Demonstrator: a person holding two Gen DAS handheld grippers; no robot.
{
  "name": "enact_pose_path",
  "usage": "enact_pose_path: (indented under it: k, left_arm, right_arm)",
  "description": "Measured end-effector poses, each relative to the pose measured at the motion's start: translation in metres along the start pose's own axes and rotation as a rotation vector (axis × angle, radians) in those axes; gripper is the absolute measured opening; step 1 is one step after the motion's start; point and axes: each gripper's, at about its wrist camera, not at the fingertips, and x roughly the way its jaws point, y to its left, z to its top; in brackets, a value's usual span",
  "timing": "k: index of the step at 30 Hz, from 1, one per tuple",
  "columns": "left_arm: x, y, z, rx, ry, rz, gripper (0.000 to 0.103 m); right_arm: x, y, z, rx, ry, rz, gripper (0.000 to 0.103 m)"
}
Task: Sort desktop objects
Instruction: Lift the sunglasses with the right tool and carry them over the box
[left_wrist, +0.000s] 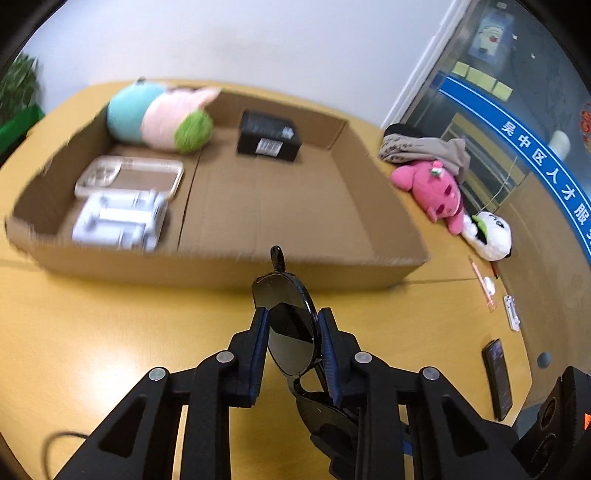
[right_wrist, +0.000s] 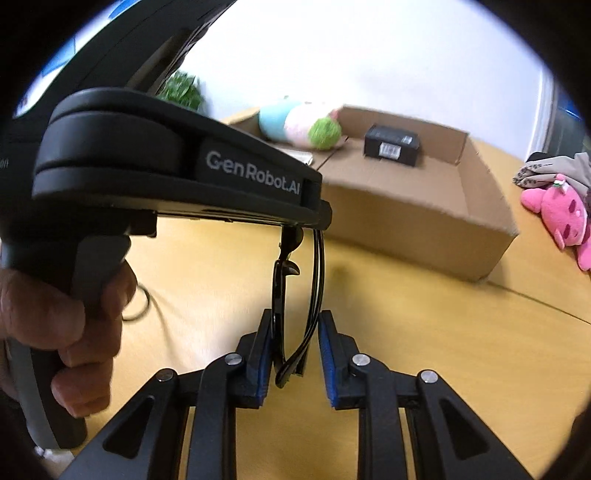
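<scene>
While clamping sunglasses (left_wrist: 290, 325), left hand-held gripper (left_wrist: 291, 321) hovers.

Bright, motion-blurred, fisheye-warped edges

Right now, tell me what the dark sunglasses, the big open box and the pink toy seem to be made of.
Dark round-lensed sunglasses, clamped in the left hand-held gripper: glossy black frame, probably plastic; lenses mirror the room. Large open brown box: matte corrugated cardboard, with rough cut edges and fold creases. Pink stuffed toy: soft plush fabric with a fuzzy surface and stitched face.
</scene>
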Motion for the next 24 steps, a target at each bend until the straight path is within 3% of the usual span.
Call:
enact_pose_path:
  k: [13,17,24]
  left_arm:
    - [-0.007,-0.059,0.127,0.160,-0.024,-0.003,0.022]
    - [0.026,-0.064,0.167,0.161,0.030,-0.001,0.019]
    - [0.103,-0.055,0.200,0.152,0.163,0.022,0.016]
  right_arm:
    - [-0.034,-0.064,0.106,0.141,-0.145,-0.017,0.021]
    - [-0.024,-0.090,0.135,0.189,-0.153,-0.039,0.021]
    - [0.035,-0.128,0.152,0.295,-0.079,-0.038,0.021]
